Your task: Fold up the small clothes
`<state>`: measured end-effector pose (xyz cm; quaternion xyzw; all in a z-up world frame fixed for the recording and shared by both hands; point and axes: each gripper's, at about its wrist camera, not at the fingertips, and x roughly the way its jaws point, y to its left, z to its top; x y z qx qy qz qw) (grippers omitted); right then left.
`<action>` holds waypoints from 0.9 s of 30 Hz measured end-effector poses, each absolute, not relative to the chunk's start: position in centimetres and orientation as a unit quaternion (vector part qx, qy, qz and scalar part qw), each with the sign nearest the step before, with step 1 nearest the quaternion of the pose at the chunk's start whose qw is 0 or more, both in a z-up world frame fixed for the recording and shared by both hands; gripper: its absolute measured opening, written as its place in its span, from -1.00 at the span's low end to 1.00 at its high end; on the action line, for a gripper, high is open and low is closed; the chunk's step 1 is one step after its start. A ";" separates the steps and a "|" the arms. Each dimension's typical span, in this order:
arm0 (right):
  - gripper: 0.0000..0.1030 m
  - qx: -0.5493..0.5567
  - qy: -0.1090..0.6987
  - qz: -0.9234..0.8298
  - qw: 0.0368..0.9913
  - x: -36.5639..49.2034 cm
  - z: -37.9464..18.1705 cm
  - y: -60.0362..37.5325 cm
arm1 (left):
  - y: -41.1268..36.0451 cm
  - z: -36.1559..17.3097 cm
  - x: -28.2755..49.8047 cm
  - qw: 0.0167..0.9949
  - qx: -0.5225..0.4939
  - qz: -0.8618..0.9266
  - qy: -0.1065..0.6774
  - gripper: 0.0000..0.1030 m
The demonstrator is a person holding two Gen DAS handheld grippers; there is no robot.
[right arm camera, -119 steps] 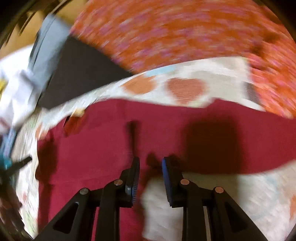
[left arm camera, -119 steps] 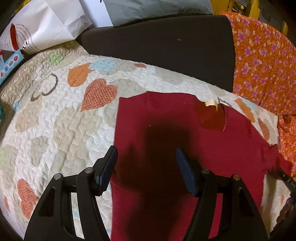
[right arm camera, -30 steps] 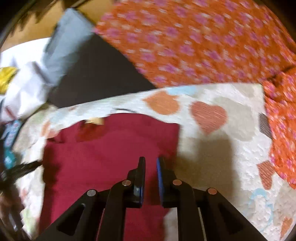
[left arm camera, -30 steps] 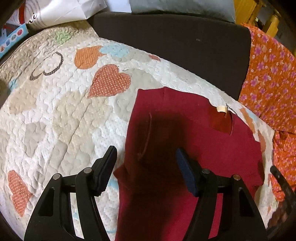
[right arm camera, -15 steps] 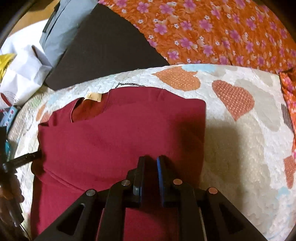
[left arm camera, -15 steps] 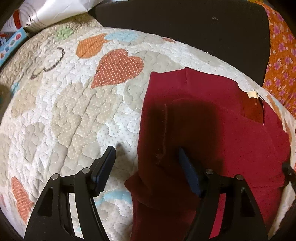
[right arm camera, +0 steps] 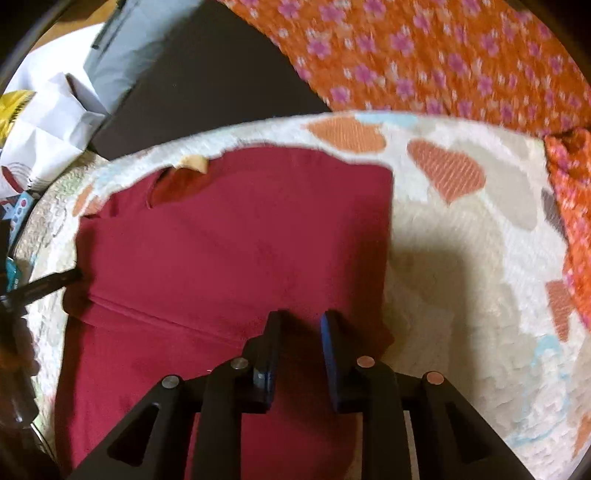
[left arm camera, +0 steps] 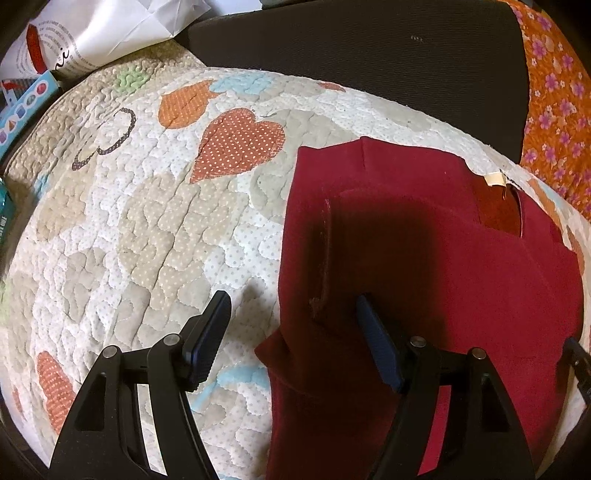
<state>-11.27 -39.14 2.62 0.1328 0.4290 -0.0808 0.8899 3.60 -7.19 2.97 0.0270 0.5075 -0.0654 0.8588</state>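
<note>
A dark red shirt (left arm camera: 443,266) lies on the heart-patterned quilt (left arm camera: 147,221), both sleeves folded in over the body, with the neck label at the far edge. My left gripper (left arm camera: 291,325) is open and empty, its jaws straddling the shirt's left folded edge. In the right wrist view the shirt (right arm camera: 229,251) fills the middle. My right gripper (right arm camera: 299,328) hovers over the shirt's right side, jaws a small way apart and holding nothing. The left gripper's tip (right arm camera: 55,282) shows at the shirt's left edge.
An orange flowered cloth (right arm camera: 443,55) lies beyond the quilt on the right. A dark cushion (left arm camera: 369,55) sits behind the quilt. White paper bags (left arm camera: 92,33) and a blue box (left arm camera: 22,107) lie at the far left.
My right gripper carried the right sleeve across onto the shirt's body, then opened its jaws and let it go. My left gripper shifted a little left along the shirt's left edge.
</note>
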 end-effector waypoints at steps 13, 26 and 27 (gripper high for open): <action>-0.50 0.124 0.439 -0.058 0.888 -18.8 4.7 -37.1 | -5.7 4.8 -0.7 0.861 0.024 -0.076 0.503 0.39; -0.25 0.178 0.486 -0.017 0.855 -29.0 0.6 -35.3 | -1.9 3.6 -12.4 0.819 0.006 -0.130 0.559 0.39; -0.24 0.176 0.489 -0.015 0.854 -29.6 0.5 -35.1 | -1.3 3.4 -13.5 0.814 0.003 -0.131 0.565 0.39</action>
